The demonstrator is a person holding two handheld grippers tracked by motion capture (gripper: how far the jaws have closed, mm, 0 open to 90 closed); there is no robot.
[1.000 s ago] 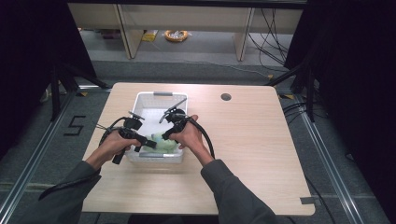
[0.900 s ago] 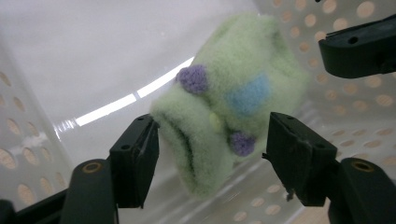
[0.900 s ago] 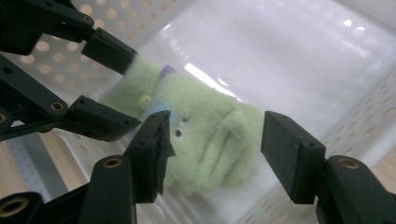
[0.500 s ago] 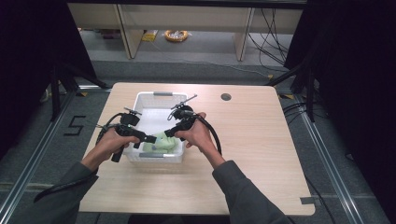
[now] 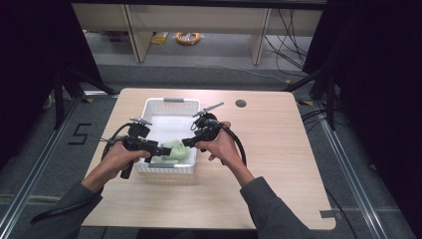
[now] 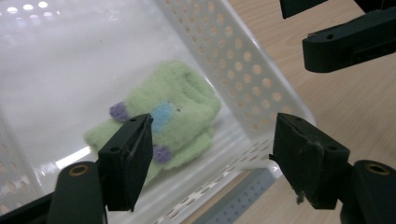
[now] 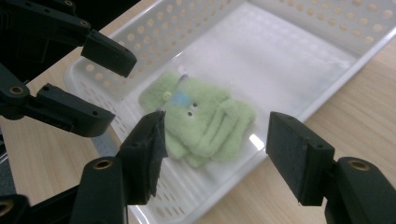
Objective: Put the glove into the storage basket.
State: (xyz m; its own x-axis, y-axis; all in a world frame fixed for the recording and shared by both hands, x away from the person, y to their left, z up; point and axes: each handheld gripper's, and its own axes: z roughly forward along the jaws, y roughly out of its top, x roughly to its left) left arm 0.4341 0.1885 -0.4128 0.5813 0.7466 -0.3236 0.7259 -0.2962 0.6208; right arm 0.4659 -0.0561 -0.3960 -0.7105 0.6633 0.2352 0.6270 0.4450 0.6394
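Observation:
A light green fuzzy glove (image 5: 174,152) (image 6: 163,114) (image 7: 201,123) with blue and purple spots lies folded in the near end of a white perforated basket (image 5: 171,105) (image 6: 233,60) (image 7: 154,35). My left gripper (image 5: 155,148) (image 6: 212,154) hovers open above the basket's near left side, jaws wide apart, nothing between them. My right gripper (image 5: 185,142) (image 7: 215,149) stands open over the basket's near right rim, facing the left one. In the right gripper view the left gripper's jaws rise at the upper left.
The basket rests on a light wooden table (image 5: 278,149) with a dark round grommet (image 5: 241,103) near its far edge. Bare tabletop spreads to the right. Beyond the table are a grey floor, cables and cabinet legs.
Both grippers have drawn apart and back from the glove, which now lies loose in the basket. The right hand has shifted right and toward the near rim.

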